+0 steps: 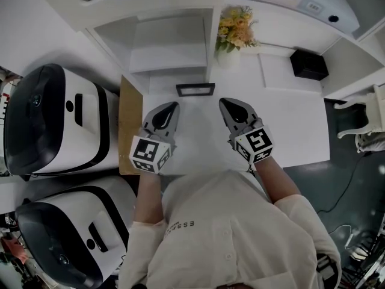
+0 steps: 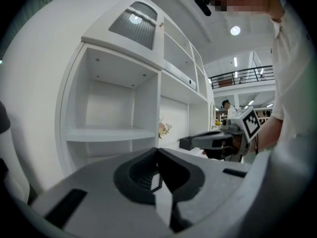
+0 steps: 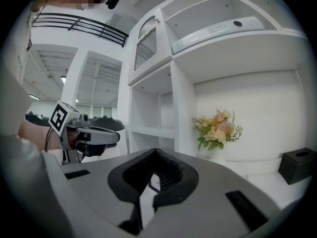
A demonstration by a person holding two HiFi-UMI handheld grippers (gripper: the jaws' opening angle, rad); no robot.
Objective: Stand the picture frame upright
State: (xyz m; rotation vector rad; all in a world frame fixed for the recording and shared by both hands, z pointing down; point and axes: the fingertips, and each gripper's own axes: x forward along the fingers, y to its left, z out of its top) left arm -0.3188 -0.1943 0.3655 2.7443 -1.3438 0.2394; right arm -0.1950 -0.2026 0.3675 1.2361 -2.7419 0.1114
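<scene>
The picture frame (image 1: 195, 90) is a small dark rectangle at the back of the white desk (image 1: 295, 125), just in front of the shelf unit; it appears to stand on its edge. A sliver of the frame (image 2: 156, 181) shows through the gap behind the left jaws, and the frame (image 3: 154, 182) peeks through the right jaws too. My left gripper (image 1: 174, 105) hovers short of the frame's left side, jaws shut and empty. My right gripper (image 1: 223, 101) hovers short of its right side, also shut with nothing held. Neither touches the frame.
A vase of flowers (image 1: 234, 32) stands behind the frame to the right, and a black box (image 1: 308, 64) sits at the back right. White shelves (image 1: 168, 41) rise behind. Two large white and black machines (image 1: 54, 119) and a wooden board (image 1: 129, 122) border the desk's left.
</scene>
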